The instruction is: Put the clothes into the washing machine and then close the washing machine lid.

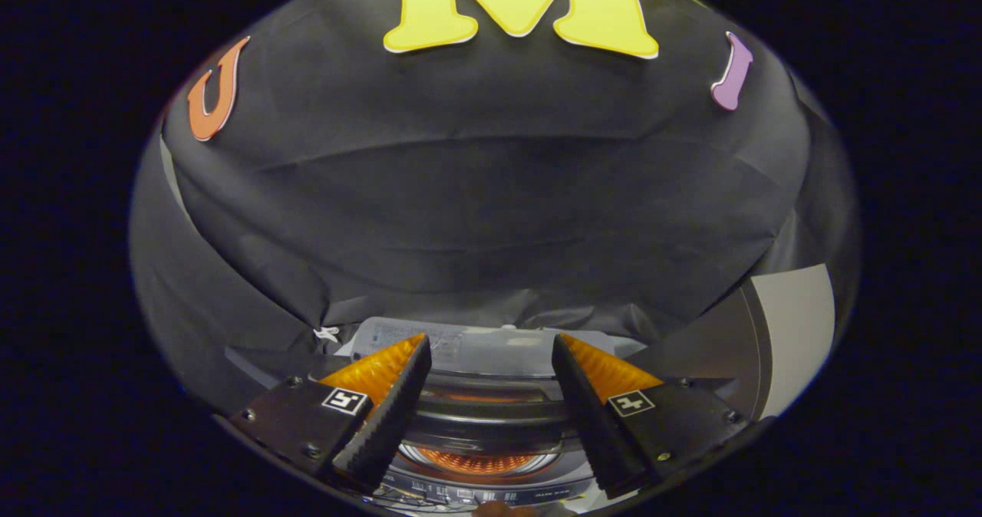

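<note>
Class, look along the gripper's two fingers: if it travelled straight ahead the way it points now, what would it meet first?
The open gripper holds nothing. Straight ahead, just beyond the fingertips, it would probably meet the washing machine's raised lid, with the black cloth wall behind, though depth is hard to judge.

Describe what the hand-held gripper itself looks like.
The hand-held gripper has two wedge-shaped fingers with translucent orange backs and black ribbed inner pads. Each sits on a black bolted mount carrying a small square black-and-white marker.
</note>
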`<state>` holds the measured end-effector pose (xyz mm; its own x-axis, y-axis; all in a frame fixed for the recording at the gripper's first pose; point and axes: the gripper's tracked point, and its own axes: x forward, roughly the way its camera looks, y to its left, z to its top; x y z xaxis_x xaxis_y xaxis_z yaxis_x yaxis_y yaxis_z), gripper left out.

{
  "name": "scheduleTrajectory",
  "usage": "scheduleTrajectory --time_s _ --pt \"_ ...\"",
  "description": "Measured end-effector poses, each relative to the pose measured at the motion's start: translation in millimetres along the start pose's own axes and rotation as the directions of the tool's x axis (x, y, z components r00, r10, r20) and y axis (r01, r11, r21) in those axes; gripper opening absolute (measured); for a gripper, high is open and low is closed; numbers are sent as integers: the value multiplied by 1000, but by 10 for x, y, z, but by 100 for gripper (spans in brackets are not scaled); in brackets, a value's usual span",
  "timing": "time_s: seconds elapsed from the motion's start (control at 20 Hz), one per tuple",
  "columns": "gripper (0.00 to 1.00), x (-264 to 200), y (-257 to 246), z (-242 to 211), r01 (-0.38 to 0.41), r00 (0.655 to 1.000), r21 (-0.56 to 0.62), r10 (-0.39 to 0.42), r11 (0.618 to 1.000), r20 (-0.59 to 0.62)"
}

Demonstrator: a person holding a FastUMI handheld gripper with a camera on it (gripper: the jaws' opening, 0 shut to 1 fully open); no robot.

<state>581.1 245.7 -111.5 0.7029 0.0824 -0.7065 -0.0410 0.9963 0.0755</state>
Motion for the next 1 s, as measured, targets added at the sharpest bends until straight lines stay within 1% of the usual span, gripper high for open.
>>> scheduleTrajectory --time_s 0.2,0.35,0.45,0.55,0.65,0.75,0.85,1.0 --pt "99 -85 13 -183 -1 1000 -2 1 1000 -14" --pt "99 -151 26 -412 -7 1000 -11 7 1000 -30" --pt "99 -208 33 -692 -17 998 7 17 1000 -57" --pt "99 -242 -38 -1062 -7 998 25 9 1000 -60" --pt "99 -268 -93 -1456 0 995 1 0 1000 -99" --pt "98 -325 -106 -1700 4 993 -31 -8 1000 -122" --pt "98 -437 -95 -1764 4 994 -58 -10 998 -113" --pt "98 -705 -65 -1706 -5 998 -71 0 997 -70"
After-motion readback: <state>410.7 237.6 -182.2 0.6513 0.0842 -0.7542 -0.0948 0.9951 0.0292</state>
